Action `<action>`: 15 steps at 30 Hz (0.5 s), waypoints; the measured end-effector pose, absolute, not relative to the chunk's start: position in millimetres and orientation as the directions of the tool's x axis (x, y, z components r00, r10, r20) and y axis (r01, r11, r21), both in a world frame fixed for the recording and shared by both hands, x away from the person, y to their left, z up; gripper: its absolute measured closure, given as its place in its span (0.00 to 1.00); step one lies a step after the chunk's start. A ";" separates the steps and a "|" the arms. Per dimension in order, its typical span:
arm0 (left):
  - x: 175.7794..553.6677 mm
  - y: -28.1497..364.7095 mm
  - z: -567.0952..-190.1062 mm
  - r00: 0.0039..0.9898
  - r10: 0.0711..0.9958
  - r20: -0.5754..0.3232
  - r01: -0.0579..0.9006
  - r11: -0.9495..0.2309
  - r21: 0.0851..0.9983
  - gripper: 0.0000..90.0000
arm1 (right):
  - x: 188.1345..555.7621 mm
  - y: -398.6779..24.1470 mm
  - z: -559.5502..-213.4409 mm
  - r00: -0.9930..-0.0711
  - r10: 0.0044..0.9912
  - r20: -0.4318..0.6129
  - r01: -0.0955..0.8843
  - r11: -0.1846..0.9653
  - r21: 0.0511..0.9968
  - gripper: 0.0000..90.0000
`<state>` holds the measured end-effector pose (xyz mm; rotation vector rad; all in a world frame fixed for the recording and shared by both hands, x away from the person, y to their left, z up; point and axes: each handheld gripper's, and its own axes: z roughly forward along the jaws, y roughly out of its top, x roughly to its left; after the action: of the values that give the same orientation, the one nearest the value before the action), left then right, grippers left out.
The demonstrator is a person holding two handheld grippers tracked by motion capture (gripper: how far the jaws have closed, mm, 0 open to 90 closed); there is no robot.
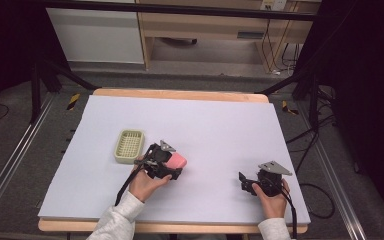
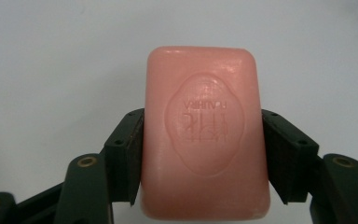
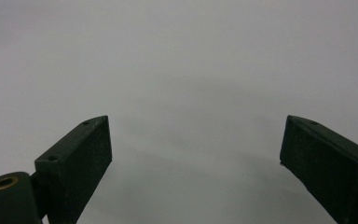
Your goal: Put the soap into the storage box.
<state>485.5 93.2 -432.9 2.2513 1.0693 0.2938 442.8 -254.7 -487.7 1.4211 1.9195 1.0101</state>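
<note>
Firmly clamped, the left gripper's (image 2: 200,154) fingers (image 2: 129,149) squeeze the pink soap bar (image 2: 204,135); right gripper's (image 3: 196,158) fingers stand wide apart

My tabletop (image 1: 220,125) is covered by a pale lilac sheet, its wooden edge showing at the far side. Beyond that far edge stands a wooden desk (image 1: 215,22) on grey floor. Black cables (image 1: 307,145) trail over the floor right of the tabletop.

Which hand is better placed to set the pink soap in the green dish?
Left: the left gripper already clamps the soap just right of the dish; the right gripper is open, farther away.
</note>
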 end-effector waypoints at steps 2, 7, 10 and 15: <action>485.3 96.6 -432.0 0.645 0.762 -0.062 0.621 -0.476 0.623 0.41 | 442.7 -254.7 -487.7 -0.297 0.955 0.009 0.548 0.163 0.821 0.10; 484.5 105.2 -431.0 0.642 0.765 -0.054 0.622 -0.478 0.620 0.41 | 442.8 -254.8 -487.7 -0.297 0.955 0.010 0.548 0.162 0.821 0.10; 484.8 111.2 -429.8 0.636 0.770 -0.054 0.622 -0.470 0.626 0.41 | 442.8 -254.8 -487.7 -0.297 0.955 0.009 0.547 0.162 0.821 0.10; 484.8 120.5 -429.9 0.623 0.780 -0.058 0.632 -0.458 0.625 0.41 | 442.3 -254.5 -487.3 -0.297 0.955 0.017 0.551 0.157 0.820 0.10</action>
<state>484.8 120.5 -429.9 2.2328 1.1030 0.3146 442.3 -254.5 -487.3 1.4262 1.9201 1.0166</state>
